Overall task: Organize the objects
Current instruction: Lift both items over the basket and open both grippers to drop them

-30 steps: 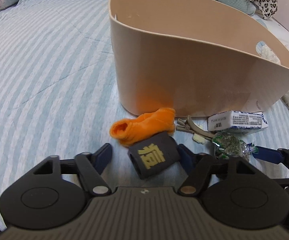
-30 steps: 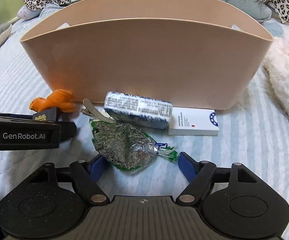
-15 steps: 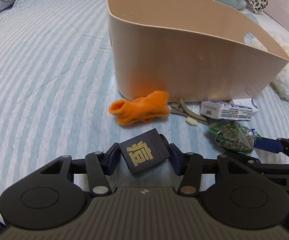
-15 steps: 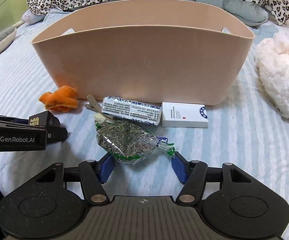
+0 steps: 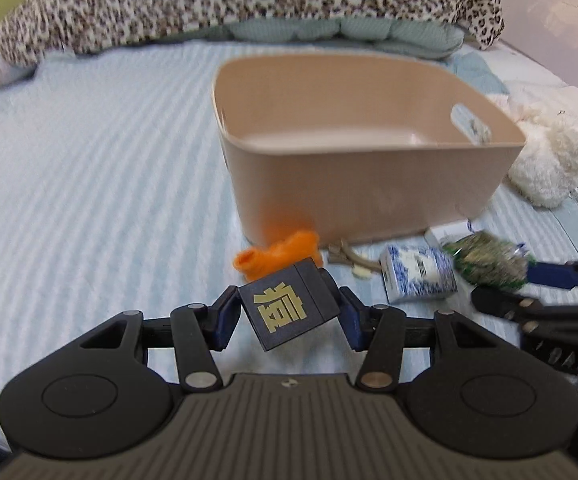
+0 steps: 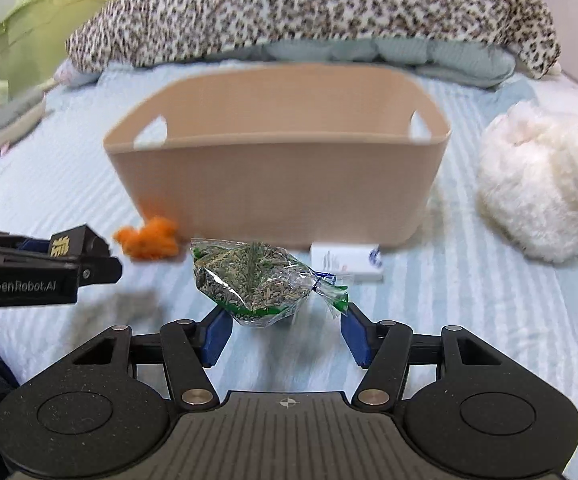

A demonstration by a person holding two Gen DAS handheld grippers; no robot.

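My left gripper [image 5: 289, 314] is shut on a black box with a gold character [image 5: 289, 306] and holds it above the bed. My right gripper [image 6: 285, 330] is shut on a clear bag of dried herbs [image 6: 255, 280], lifted off the bed; the bag also shows in the left wrist view [image 5: 489, 262]. An empty beige basket [image 5: 369, 184] stands ahead of both; it also shows in the right wrist view [image 6: 281, 184]. An orange sock [image 5: 279, 256], a hair clip [image 5: 349, 256], a blue-and-white packet [image 5: 417, 278] and a white box [image 6: 347, 260] lie in front of the basket.
The bed has a blue striped cover [image 5: 89, 184]. A leopard-print blanket [image 5: 229, 4] lies along the far edge. A white fluffy toy [image 6: 541, 192] sits to the right of the basket. A green storage bin [image 6: 45, 28] stands at the far left.
Both grippers have risen from the bed, the left with the black box, the right now shut on the herb bag and lifting it. The basket's inside has come into view.
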